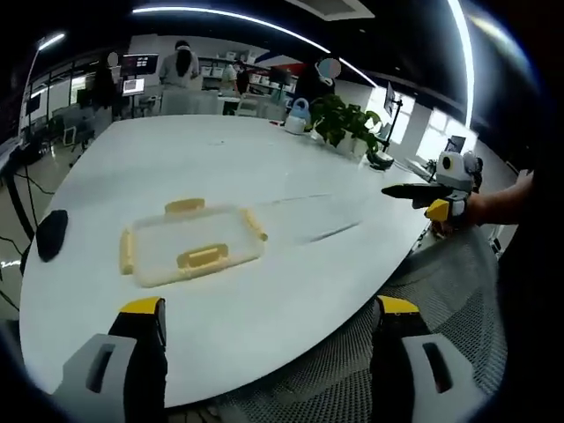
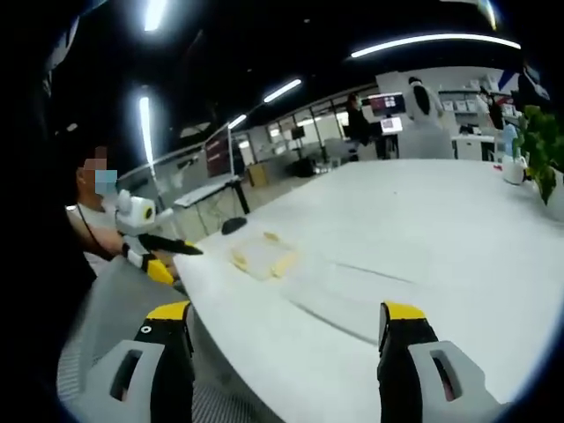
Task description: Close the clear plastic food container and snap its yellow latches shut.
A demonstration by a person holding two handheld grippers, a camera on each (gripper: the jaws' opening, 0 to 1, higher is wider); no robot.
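A clear plastic food container (image 1: 192, 243) with yellow latches lies flat on the white table (image 1: 264, 167), its lid on top. My left gripper (image 1: 269, 322) is open, its yellow-tipped jaws hovering near the table's front edge, short of the container. The right gripper (image 1: 438, 196) comes in from the right in the left gripper view, held in a hand off the table's edge. In the right gripper view the container (image 2: 263, 255) is small and far, near the table's left edge. My right gripper (image 2: 286, 328) is open there, and the left gripper (image 2: 154, 254) shows at the left.
A dark round object (image 1: 50, 234) rests at the table's left edge. A potted plant (image 1: 345, 125) and a small jug (image 1: 298, 116) stand at the far side. Grey mesh chair fabric (image 1: 441, 291) lies below the table's edge. People stand by screens in the background.
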